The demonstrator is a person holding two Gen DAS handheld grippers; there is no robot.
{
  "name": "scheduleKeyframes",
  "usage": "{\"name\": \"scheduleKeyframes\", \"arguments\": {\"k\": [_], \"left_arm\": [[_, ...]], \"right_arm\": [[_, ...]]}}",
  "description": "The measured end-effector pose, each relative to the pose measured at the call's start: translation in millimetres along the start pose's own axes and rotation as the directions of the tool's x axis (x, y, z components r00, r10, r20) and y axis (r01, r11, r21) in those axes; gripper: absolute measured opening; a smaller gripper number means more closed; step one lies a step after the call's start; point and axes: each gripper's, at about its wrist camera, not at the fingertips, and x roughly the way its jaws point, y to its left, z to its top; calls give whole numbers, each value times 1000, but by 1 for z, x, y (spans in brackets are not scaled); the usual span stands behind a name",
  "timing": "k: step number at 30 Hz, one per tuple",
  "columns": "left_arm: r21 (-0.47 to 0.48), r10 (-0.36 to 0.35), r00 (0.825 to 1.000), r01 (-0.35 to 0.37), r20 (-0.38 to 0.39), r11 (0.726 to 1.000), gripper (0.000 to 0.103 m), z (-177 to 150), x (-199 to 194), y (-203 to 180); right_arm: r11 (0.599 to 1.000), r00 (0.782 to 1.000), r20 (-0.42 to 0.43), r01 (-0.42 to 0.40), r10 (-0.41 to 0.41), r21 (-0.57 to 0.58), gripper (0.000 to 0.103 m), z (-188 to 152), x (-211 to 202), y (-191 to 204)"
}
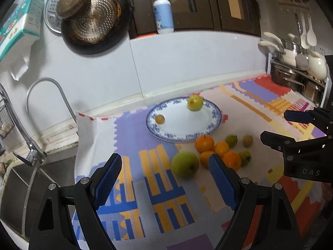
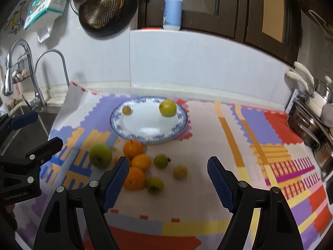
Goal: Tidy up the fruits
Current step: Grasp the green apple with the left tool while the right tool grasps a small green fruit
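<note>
The left gripper (image 1: 164, 179) has its blue-padded fingers (image 1: 109, 179) spread wide with nothing between them; only the patterned cloth (image 1: 133, 137) shows in the gap at the lower middle of the left wrist view. Just beyond its right finger, at centre frame, lies a large green apple (image 1: 184, 165). Right of the apple sits a cluster of oranges (image 1: 204, 143), partly hidden by that finger, with small green fruits (image 1: 231, 140) and a small yellowish fruit (image 1: 247, 140) around it.

The right gripper (image 2: 167, 184) is likewise wide open and empty, its fingers (image 2: 220, 184) framing bare cloth in the lower middle of the right wrist view. Its left finger overlaps the orange cluster; a small yellow fruit (image 2: 180, 172) and two green ones (image 2: 161, 161) lie on the cloth between the fingers, further off and untouched.

Above the loose fruit, at centre frame in both views, stands a blue-rimmed white plate (image 2: 180, 127). It holds a yellow-green fruit (image 2: 167, 108) near its far right rim and a small yellow fruit (image 2: 126, 110) near its far left rim.

At the left edge are a sink faucet (image 2: 12, 70) and, upper left, a dark pan (image 2: 108, 6) with a strainer hanging on the tiled wall. A pump bottle (image 2: 173, 10) stands on the ledge at top centre. Pots (image 2: 312, 114) crowd the right edge.
</note>
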Motion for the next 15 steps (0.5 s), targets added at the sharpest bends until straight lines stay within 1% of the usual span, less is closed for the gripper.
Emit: {"name": "scheduleKeyframes", "arguments": {"k": [5,10,12,15], "left_arm": [[14,-17,999,17,-29,1000,86,-10,12,-1],[62,-28,998,31,-53,998,85,-19,29,-6],[78,-41,997,46,-65,996,85,-22,36,-8],[93,-51,995,59,-90,994,85,-25,47,-9]], "right_arm": [[1000,998,-58,2,-1,6,78,-11,12,1],[1000,994,-113,4,-4,-2,76,-20,27,3],[1000,990,-139,7,-9,-14,72,-24,35,5],[1000,983,-184,-7,6,-6,67,-28,47,4]]}}
